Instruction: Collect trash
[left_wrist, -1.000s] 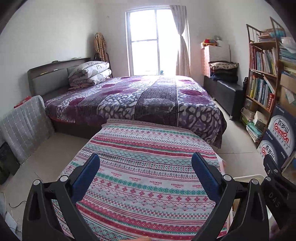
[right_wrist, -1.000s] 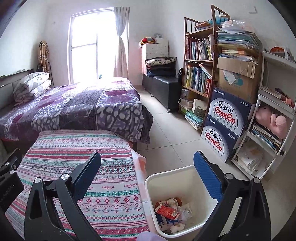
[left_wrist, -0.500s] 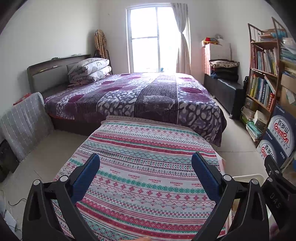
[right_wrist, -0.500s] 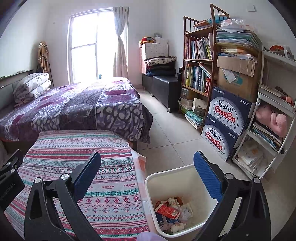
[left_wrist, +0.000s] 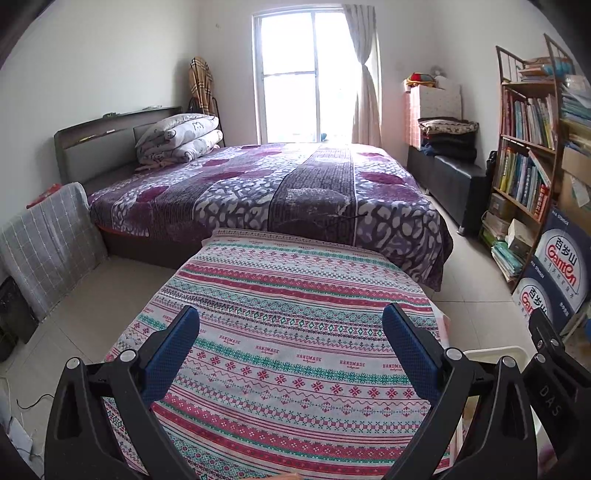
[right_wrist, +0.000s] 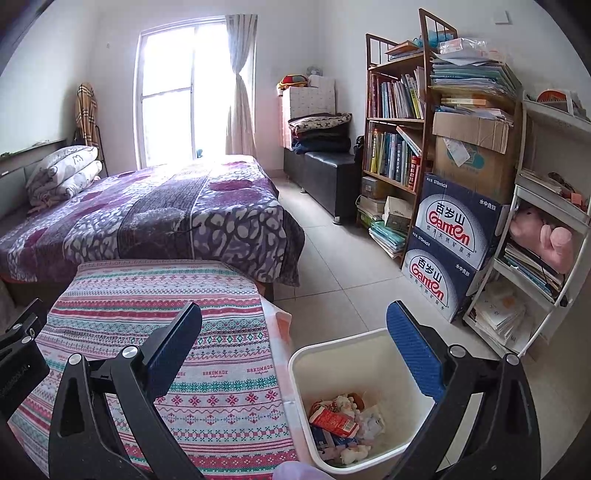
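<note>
Trash sits in the white plastic bin (right_wrist: 369, 354) beside the table.
The crumpled wrappers and red carton (right_wrist: 341, 424) lie at its bottom; your right gripper (right_wrist: 293, 343) hangs above, fingers spread and empty; your left gripper (left_wrist: 291, 345), likewise released, is over the striped patterned tablecloth (left_wrist: 288, 332).

left gripper (left_wrist: 291, 343): black frame, blue textured pads, silver screws | right gripper (right_wrist: 294, 341): identical build
</note>
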